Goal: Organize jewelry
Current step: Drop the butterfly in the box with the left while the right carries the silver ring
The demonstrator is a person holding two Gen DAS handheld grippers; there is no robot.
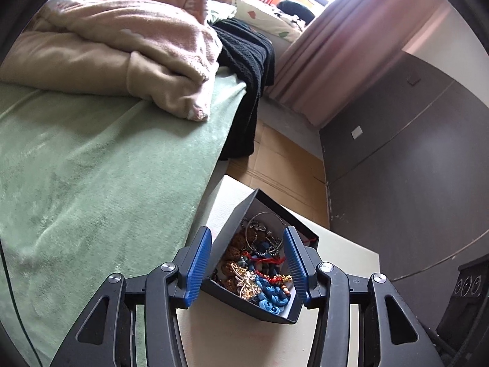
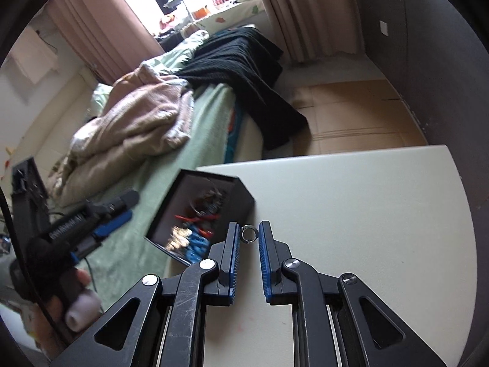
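The jewelry in the box (image 1: 259, 263) is lying tangled, so single pieces are hard to count; chains, red cord, blue beads and gold pieces are showing. One black box is sitting tilted at the worktop (image 2: 351, 214) edge beside the bed (image 1: 91, 168). The left tool (image 1: 247, 263) is standing spread wide around the box, contact unclear. The right tool (image 2: 248, 237) is standing narrowly parted around one small ring (image 2: 248, 234); whether the pads are touching it cannot be told. Two curtains are hanging by the window.

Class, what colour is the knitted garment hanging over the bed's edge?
Black; the knitted garment shows best in the right wrist view.
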